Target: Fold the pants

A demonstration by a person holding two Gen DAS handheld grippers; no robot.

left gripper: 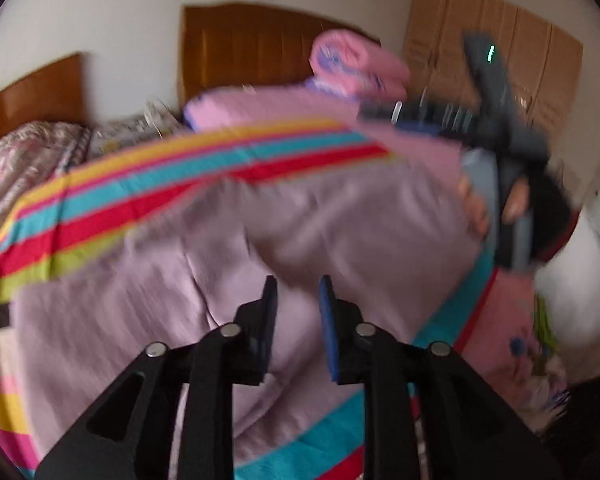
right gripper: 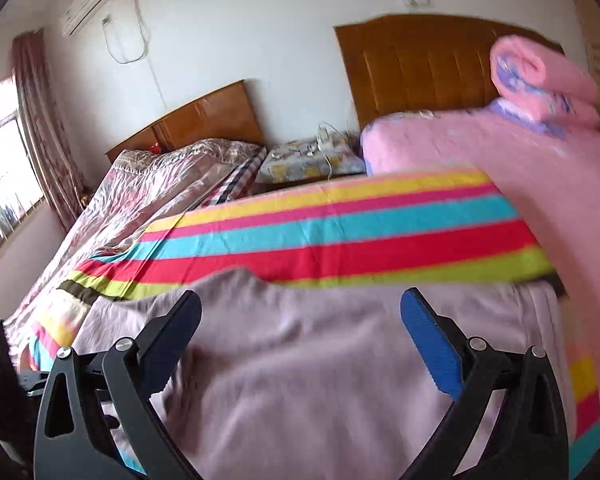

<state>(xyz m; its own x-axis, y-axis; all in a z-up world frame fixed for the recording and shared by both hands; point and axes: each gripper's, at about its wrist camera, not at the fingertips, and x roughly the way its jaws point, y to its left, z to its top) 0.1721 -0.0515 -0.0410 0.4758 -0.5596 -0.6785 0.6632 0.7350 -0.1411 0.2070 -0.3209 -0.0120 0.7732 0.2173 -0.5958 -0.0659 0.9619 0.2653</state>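
Observation:
The pants [left gripper: 260, 248] are pale lilac cloth, spread in soft folds over a bed's striped sheet [left gripper: 160, 184]. My left gripper [left gripper: 298, 294] hovers over their near part. Its blue pads stand a narrow gap apart with nothing between them. In the right wrist view the pants [right gripper: 300, 372] fill the lower middle. My right gripper [right gripper: 300, 308] is held above them with its jaws wide apart and empty. At the right of the left wrist view, a person's hand [left gripper: 476, 208] grips the other tool's handle, blurred.
A rolled pink blanket [right gripper: 540, 76] lies on a pink cover [right gripper: 500, 152] by the wooden headboard [right gripper: 420, 64]. A second bed with a patterned quilt [right gripper: 160, 184] stands to the left, beyond a small cluttered nightstand [right gripper: 308, 160]. A white bundle [left gripper: 576, 288] lies at the right.

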